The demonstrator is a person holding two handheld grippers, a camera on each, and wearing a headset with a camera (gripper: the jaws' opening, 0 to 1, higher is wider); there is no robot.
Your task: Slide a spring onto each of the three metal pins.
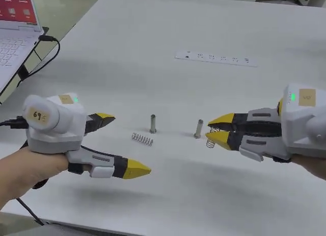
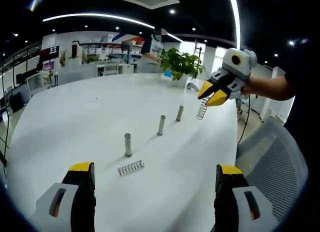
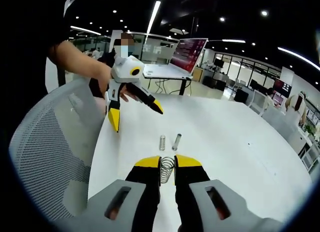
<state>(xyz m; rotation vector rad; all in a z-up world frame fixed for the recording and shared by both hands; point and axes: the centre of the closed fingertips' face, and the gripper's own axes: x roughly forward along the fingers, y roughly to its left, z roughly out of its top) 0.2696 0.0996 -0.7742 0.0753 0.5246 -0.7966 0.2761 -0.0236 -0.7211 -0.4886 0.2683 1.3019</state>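
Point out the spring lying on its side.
The silver coil spring flat on the white table beside a bare metal pin. A second spring is pinched in the right gripper's fingers; a third stands upright.

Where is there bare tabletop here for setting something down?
Free: the white table between the white power strip and the row of metal pins, and its near edge. Crowded: the middle, where pins, a loose metal coil spring and the right gripper, shut on a second spring, sit close.

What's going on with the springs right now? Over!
Left gripper open, empty. Right gripper shut on spring beside bare pin. Loose spring on table. Nothing blocking.
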